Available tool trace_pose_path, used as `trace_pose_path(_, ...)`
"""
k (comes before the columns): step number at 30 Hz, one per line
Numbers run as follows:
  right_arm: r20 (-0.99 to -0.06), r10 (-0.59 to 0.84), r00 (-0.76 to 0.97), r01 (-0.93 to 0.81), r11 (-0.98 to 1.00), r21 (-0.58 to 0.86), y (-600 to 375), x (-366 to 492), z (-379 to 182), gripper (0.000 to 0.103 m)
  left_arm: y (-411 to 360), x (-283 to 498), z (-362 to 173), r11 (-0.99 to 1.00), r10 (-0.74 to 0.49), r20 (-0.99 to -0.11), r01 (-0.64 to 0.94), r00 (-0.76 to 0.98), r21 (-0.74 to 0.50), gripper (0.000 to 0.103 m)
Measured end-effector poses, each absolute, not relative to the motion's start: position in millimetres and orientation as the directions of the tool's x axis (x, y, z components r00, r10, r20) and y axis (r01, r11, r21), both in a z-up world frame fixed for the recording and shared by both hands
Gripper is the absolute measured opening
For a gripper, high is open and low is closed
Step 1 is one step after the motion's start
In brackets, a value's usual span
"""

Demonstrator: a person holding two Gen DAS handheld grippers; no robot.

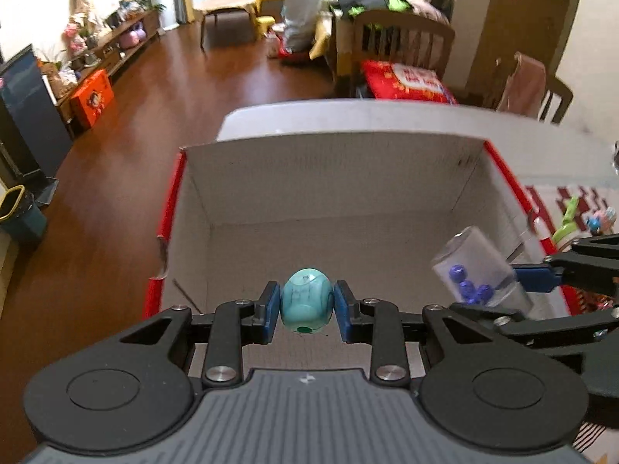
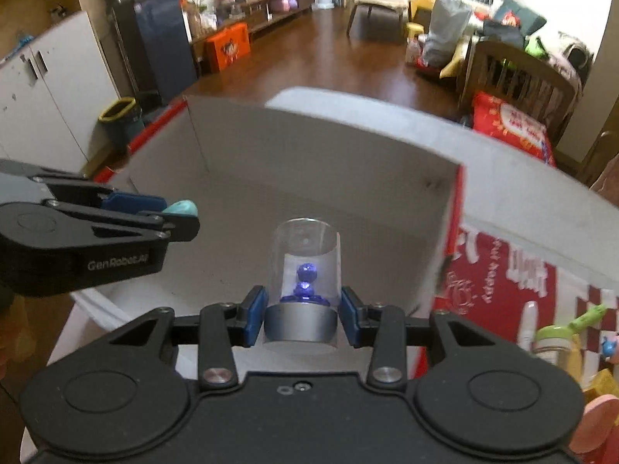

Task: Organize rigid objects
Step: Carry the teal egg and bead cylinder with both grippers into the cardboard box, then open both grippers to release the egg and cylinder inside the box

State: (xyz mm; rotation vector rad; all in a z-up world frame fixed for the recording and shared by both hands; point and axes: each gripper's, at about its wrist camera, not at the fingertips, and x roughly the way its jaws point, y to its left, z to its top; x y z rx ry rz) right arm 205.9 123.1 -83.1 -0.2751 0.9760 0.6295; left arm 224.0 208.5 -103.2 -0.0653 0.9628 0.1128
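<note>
My left gripper (image 1: 307,307) is shut on a turquoise egg-shaped toy (image 1: 306,303) and holds it over the open white cardboard box (image 1: 332,178). My right gripper (image 2: 303,313) is shut on a clear plastic jar (image 2: 305,270) with a silver lid and several blue beads inside, also above the box (image 2: 309,154). The jar (image 1: 477,270) and the right gripper (image 1: 537,276) show at the right in the left wrist view. The left gripper (image 2: 182,216) with the egg (image 2: 181,207) shows at the left in the right wrist view.
The box has red outer sides and stands on a red patterned cloth (image 2: 499,282). Small toys and a bottle (image 2: 557,338) lie on the cloth to the right. Beyond are a wooden floor (image 1: 193,89), a wooden chair (image 1: 402,42) and a bin (image 2: 120,116).
</note>
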Motion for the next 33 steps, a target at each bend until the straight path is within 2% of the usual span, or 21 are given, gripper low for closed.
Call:
trace_pose_path(8,-0.891,0.297,0.342,-0.613,0.789,0.028,144,215,-113,0.039,204,248,-131,0.998,0.059,-0.881,-0.059,0.47,0.035,0.029)
trace_pose_path(20,-0.94,0.21,0.267,-0.595,0.804,0.011,153,218,-124,0.039,208,270,-158,0.999,-0.011,-0.955,-0.046,0.296,-0.026,0.029)
trace_pose_path(29,-0.944,0.2,0.262,-0.585,0.811,0.009,153,219,-125,0.04,206,274,-160,0.997,-0.02,-0.963,-0.066,0.27,-0.039,0.03)
trace_pose_path(33,-0.943,0.208,0.259,-0.596,0.803,0.014,154,227,-127,0.045,211,272,-160,0.996,-0.03,-0.962,-0.074,0.272,-0.053,0.03)
